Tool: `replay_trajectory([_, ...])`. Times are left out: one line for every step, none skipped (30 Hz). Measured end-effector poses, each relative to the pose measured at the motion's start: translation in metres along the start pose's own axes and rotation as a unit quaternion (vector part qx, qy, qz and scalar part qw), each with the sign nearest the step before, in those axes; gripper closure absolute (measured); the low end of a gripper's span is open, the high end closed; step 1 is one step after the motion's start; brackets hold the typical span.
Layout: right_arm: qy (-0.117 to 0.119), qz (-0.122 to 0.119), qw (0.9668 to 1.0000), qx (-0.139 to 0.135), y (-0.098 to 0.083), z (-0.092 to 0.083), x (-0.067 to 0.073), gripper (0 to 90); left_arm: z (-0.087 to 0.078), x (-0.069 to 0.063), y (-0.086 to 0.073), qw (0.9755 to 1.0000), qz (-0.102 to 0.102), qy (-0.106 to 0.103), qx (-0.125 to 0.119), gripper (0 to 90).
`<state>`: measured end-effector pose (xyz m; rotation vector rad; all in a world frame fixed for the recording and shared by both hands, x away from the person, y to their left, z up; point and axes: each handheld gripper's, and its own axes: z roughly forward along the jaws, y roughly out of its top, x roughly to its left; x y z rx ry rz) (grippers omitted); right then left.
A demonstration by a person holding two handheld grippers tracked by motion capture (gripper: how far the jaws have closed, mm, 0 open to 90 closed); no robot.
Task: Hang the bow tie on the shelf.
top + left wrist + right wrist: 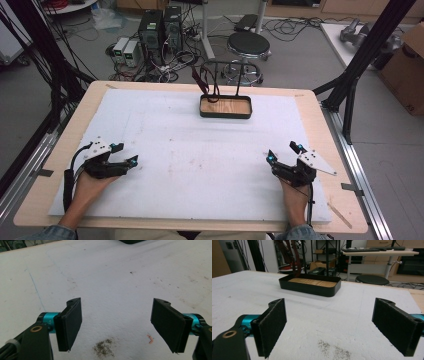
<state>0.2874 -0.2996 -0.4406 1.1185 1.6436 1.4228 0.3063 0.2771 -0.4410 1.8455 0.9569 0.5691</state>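
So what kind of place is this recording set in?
Probably a robotics lab or workshop: computer towers and tangled cables on the floor, a black frame around the table, desks behind.

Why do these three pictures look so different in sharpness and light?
High view: even overhead light, soft shadows, the tray small and slightly soft. Left gripper view: the white mat is bright, nearly washed out, the pads close and a little blurred. Right gripper view: tray fairly clear, room behind darker.
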Motion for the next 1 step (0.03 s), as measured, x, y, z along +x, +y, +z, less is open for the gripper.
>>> replay_trajectory([0.001, -0.002, 1.0000, -0.001, 0.0000, 0.0002, 0.0000, 11.5, 0.0002, -0.0001, -0.0005, 1.0000, -0.002, 0.001, 0.001, 24.8])
